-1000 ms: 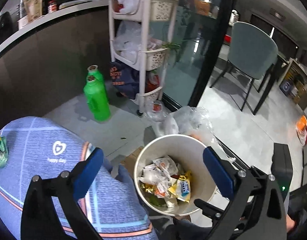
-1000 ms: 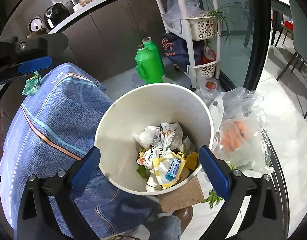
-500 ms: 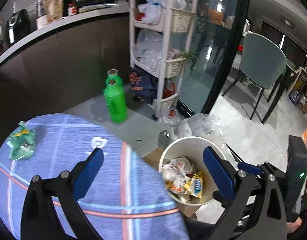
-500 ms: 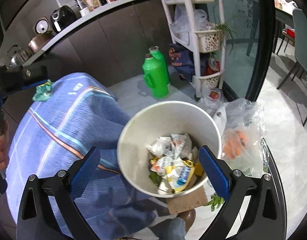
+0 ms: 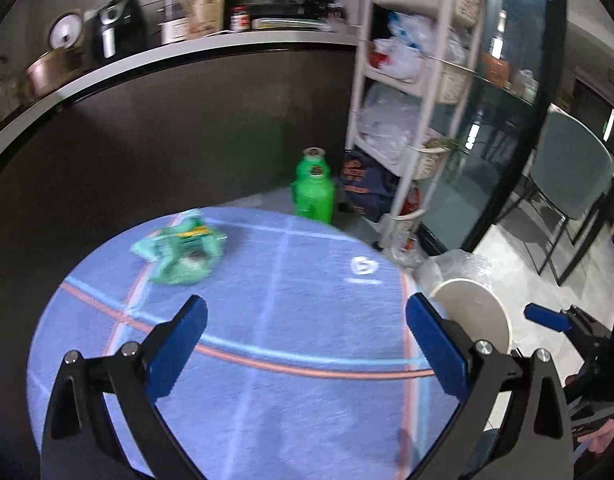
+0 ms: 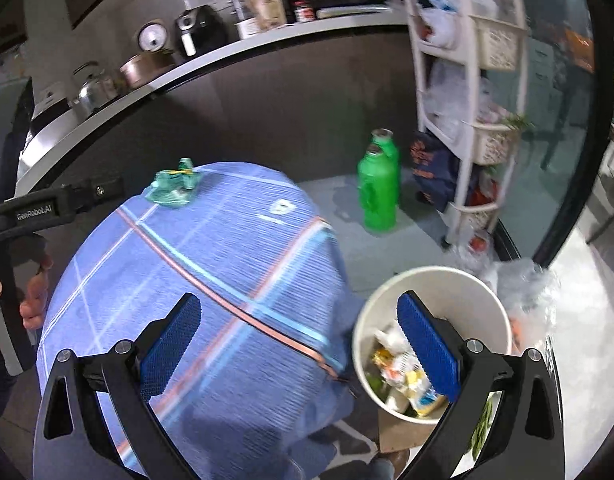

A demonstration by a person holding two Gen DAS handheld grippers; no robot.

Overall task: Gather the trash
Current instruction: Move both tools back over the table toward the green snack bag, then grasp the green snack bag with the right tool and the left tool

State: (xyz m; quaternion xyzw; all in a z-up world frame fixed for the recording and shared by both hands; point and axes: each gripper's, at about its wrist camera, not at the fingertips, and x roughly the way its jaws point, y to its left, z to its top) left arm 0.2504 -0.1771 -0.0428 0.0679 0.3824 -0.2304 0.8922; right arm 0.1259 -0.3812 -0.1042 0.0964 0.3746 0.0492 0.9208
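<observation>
Left gripper stands with jaws wide apart and nothing between them, above the round table under a blue plaid cloth; the crumpled green wrapper (somewhat blurred) lies on that cloth ahead of the left finger, apart from it. Right gripper likewise has jaws spread and empty, over the table's near edge; the white bin stands on the floor beside the table, holding mixed wrappers; two green bottles stand beyond it by the white rack.

"GenRobot.AI" on left gripper body; other labels unreadable.
</observation>
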